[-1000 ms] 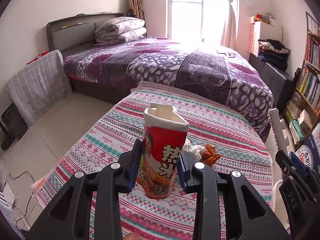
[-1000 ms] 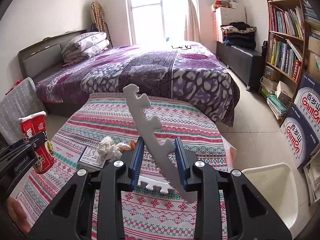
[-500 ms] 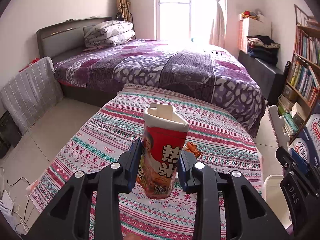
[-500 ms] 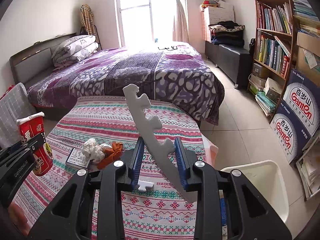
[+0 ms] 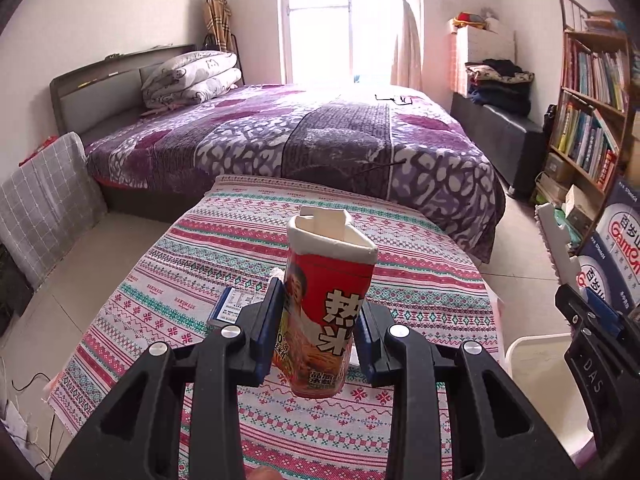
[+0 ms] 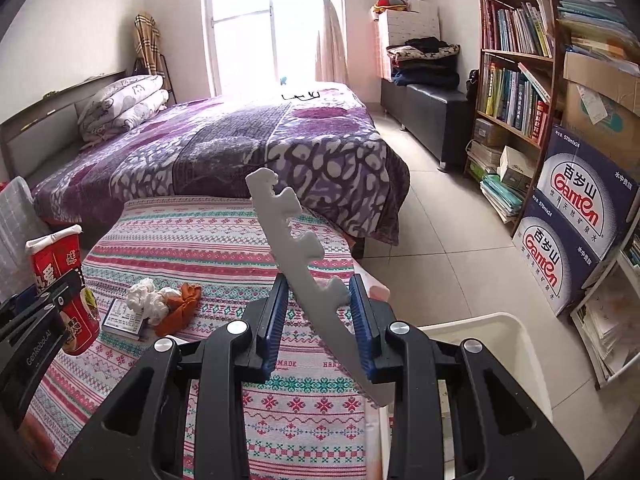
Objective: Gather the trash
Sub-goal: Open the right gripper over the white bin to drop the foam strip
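Aloft, left gripper [image 5: 316, 334] gripping cup [image 5: 326, 304], right gripper [image 6: 320, 328] gripping foam strip [image 6: 308, 276]

Glossy printed paper noodle cup [image 5: 326, 312]; matt white foam strip [image 6: 308, 272]; woven patterned tablecloth [image 6: 224, 240]; smooth white plastic bin [image 6: 492, 332] at four o'clock; crumpled tissue [image 6: 146, 298].

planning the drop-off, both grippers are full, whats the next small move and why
Probably carry the right hand-held gripper a little further right and tip it over the white bin. It is clamped on the white foam strip, and the bin's open rim sits just right of it. The left hand-held gripper, holding the red noodle cup, can follow.
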Available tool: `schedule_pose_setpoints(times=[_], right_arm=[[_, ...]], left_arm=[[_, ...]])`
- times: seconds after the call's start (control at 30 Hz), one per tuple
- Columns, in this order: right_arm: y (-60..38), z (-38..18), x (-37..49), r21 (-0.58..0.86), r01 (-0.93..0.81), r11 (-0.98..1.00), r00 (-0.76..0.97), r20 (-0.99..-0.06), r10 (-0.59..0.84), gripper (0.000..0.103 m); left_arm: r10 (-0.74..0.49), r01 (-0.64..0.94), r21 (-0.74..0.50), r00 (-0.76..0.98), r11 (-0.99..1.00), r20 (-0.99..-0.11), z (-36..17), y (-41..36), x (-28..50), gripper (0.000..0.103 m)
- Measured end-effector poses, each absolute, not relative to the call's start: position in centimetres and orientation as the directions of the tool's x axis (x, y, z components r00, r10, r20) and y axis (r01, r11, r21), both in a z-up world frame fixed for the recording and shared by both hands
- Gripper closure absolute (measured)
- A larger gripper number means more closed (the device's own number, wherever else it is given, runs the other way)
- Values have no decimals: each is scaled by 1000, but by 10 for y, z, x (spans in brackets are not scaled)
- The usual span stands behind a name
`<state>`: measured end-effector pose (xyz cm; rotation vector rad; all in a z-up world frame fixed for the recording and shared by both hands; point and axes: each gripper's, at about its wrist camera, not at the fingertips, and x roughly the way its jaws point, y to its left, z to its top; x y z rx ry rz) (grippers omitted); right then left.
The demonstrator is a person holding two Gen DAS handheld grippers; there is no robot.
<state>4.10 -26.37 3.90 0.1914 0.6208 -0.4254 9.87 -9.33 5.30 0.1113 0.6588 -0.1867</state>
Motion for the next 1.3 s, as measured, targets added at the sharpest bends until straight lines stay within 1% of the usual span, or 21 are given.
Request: schedule_pose_setpoints(times=[0.57,0.93,1.1,1.13,1.17,1.27,1.3], right_arm=[[-311,30,15,24,549,836,657,-630,-414,73],[-353,16,-7,27,654,756,561,-688,-461,73],[-372,10,-19,35,715,698,507,-714,-484,71],[-376,9,-22,32,730,682,491,-719,-492,65],[-380,8,-25,30,745,666,477,-723,-500,55],[-391,5,-33,32,779,626,448,-728,-519,42],[-394,5,-35,32,786,618,441,-729,-524,39]], left_arm=[[-207,307,57,756,950,-620,45,-142,82,70],[-269,395,67,731,916,-627,38,-180,66,70],[-305,442,63,709,895,-636,33,-198,58,70],[-313,452,64,704,890,-638,32,-202,57,70],[-320,463,64,699,884,-639,31,-205,55,69],[-353,505,54,673,862,-649,28,-215,49,69],[-366,519,48,662,853,-654,27,-218,47,69]])
